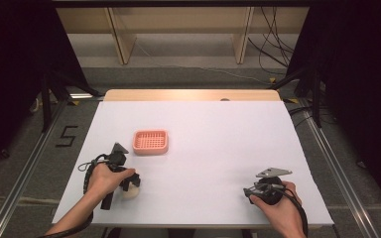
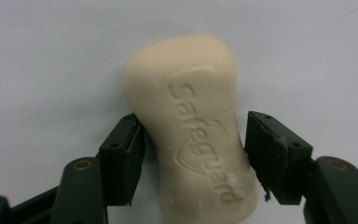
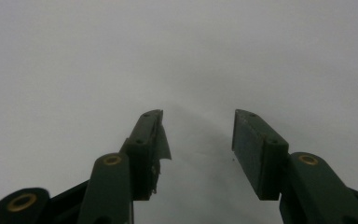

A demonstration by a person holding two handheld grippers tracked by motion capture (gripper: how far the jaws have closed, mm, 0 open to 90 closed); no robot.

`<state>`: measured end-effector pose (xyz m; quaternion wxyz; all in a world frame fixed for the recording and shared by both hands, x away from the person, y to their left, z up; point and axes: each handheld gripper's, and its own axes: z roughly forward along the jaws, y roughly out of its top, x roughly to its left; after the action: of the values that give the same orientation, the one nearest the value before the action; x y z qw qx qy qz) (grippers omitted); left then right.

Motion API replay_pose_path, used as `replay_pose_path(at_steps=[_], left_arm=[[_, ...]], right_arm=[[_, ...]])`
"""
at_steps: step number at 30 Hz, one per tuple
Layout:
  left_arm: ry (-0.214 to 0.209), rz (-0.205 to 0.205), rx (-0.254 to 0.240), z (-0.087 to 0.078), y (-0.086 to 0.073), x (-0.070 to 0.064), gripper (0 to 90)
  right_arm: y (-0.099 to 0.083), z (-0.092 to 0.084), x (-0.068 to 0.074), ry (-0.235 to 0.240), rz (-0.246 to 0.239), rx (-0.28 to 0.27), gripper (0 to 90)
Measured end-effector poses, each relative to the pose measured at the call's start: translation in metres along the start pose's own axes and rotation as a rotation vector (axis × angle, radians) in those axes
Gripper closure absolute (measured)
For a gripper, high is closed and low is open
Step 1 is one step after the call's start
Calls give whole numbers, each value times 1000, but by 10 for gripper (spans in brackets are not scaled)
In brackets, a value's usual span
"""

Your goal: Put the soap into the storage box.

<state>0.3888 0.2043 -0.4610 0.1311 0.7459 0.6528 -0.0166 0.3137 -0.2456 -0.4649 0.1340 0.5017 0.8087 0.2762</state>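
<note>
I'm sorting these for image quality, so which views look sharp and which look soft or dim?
Left gripper view: crisp, the cream embossed soap bar evenly lit, lettering readable. Right gripper view: dim and hazy, white table surface greyish, featureless. High view: table bright, pink perforated plastic tray clear, surroundings dark.

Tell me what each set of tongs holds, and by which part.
The left tongs straddle the soap bar at its narrow waist; a firm grip cannot be told. The right tongs stand open, holding nothing.
</note>
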Motion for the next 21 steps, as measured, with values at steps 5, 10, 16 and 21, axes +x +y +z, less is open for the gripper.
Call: replay_pose_path(at_steps=[5, 10, 16, 21], left_arm=[[19, 41, 8, -1, 0, 0, 462], [26, 11, -20, 2, -2, -6, 477], [40, 94, 18, 0, -1, -6, 485], [29, 64, 9, 1, -2, -6, 493]], right_arm=[[0, 0, 0, -3, 0, -3, 530], [0, 0, 0, 2, 2, 1, 530], [0, 0, 0, -1, -2, -1, 530], [-1, 0, 0, 0, -4, 1, 530]])
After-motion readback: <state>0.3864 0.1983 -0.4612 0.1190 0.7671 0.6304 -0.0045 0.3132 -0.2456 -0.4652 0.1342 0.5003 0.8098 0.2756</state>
